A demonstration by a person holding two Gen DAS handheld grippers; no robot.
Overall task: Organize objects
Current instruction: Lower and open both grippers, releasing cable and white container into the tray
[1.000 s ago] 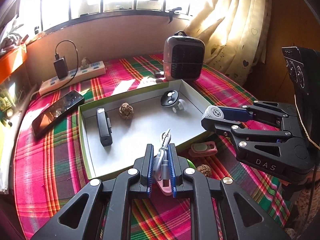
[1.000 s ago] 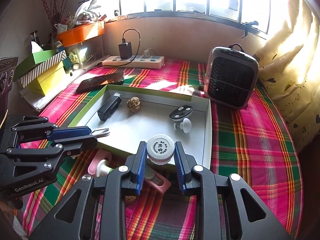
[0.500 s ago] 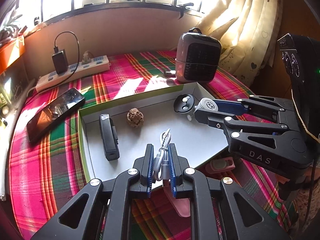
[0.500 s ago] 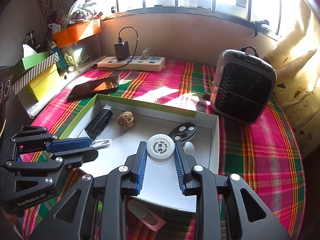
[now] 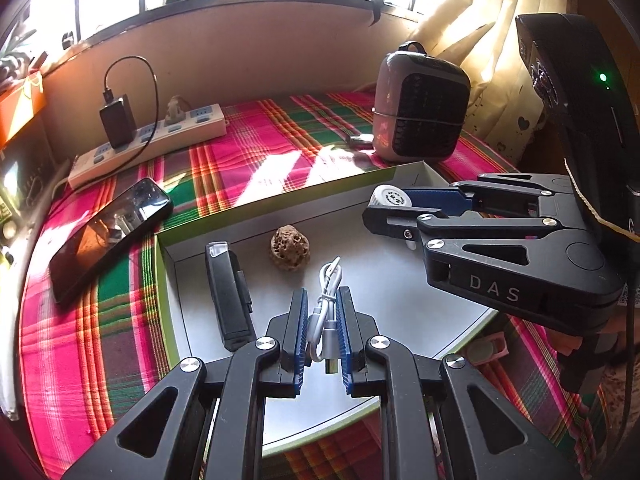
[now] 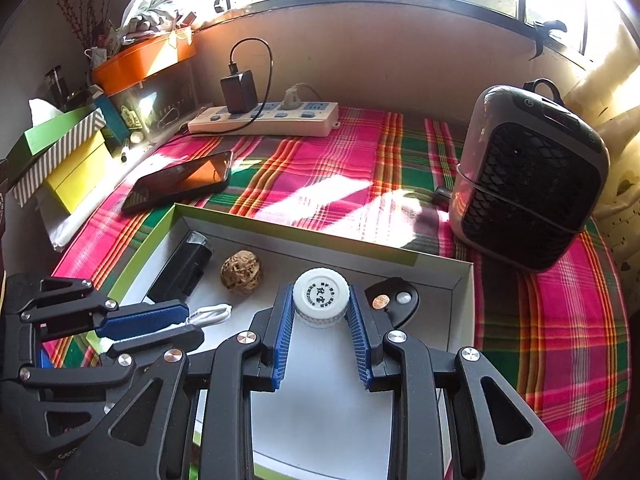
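My left gripper (image 5: 322, 300) is shut on a coiled white USB cable (image 5: 326, 308) and holds it over the white tray (image 5: 404, 292). My right gripper (image 6: 320, 304) is shut on a small white-capped bottle (image 6: 321, 294) above the tray's right half (image 6: 320, 412). In the tray lie a black lighter-like device (image 5: 226, 296), a walnut (image 5: 290, 246) and a black key fob (image 6: 394, 300). In the left wrist view the right gripper (image 5: 380, 208) shows with the bottle (image 5: 390, 198). In the right wrist view the left gripper (image 6: 192, 322) shows with the cable (image 6: 210, 314).
A phone (image 6: 180, 180), a power strip with a charger (image 6: 264, 118) and a small heater (image 6: 528, 176) stand on the plaid cloth beyond the tray. Boxes (image 6: 60, 156) stack at the left. A pink item (image 5: 486, 348) lies by the tray's near right edge.
Both grippers have moved forward over the tray, still holding the cable and the bottle. The pink items on the near cloth have slipped mostly out of view.
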